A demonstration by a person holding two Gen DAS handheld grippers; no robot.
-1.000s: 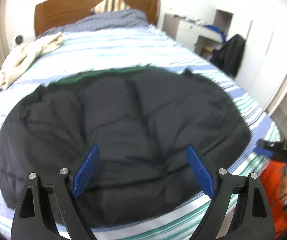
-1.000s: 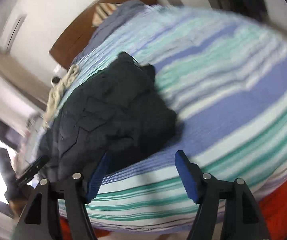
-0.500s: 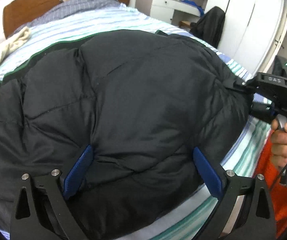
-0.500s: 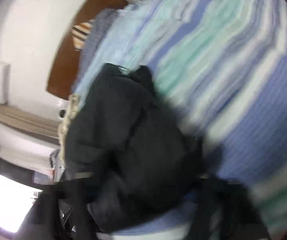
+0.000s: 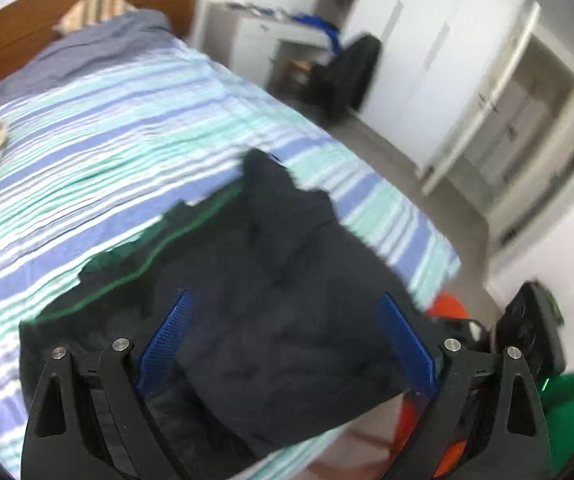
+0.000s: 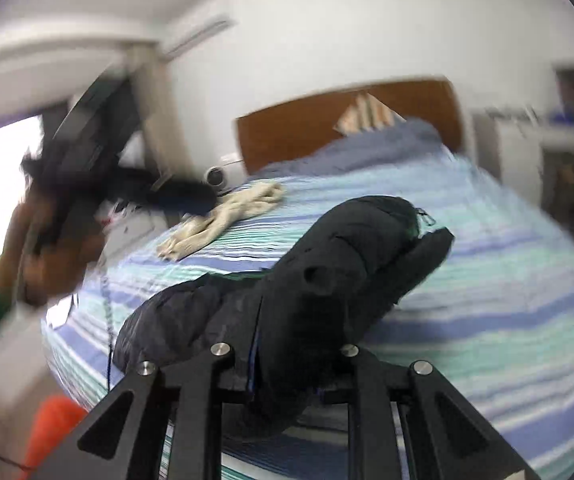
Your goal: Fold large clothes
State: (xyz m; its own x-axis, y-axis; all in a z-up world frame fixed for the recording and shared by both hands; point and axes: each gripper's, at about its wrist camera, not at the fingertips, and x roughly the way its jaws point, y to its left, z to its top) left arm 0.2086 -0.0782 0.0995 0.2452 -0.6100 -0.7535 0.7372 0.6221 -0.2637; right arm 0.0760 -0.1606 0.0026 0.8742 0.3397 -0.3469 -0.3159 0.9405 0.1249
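Observation:
A black puffer jacket (image 5: 271, 280) with a green inner lining lies bunched at the near edge of a striped bed (image 5: 107, 140). My left gripper (image 5: 287, 344) is open, its blue pads (image 5: 167, 340) spread wide over the jacket's near part. My right gripper (image 6: 287, 360) is shut on a thick fold of the jacket (image 6: 327, 280) and holds that end raised off the bed. The left gripper and its hand also show in the right wrist view (image 6: 87, 168), blurred, up at the left.
A cream garment (image 6: 227, 212) lies on the bed towards the wooden headboard (image 6: 307, 128). A white desk (image 5: 271, 40) and a chair draped in dark clothing (image 5: 347, 72) stand right of the bed. White wardrobe doors (image 5: 507, 120) line the right wall.
My right gripper has closed on the jacket's edge and lifted it. The jacket went from spread flat to bunched up. My left gripper has drawn back and swung right, still open.

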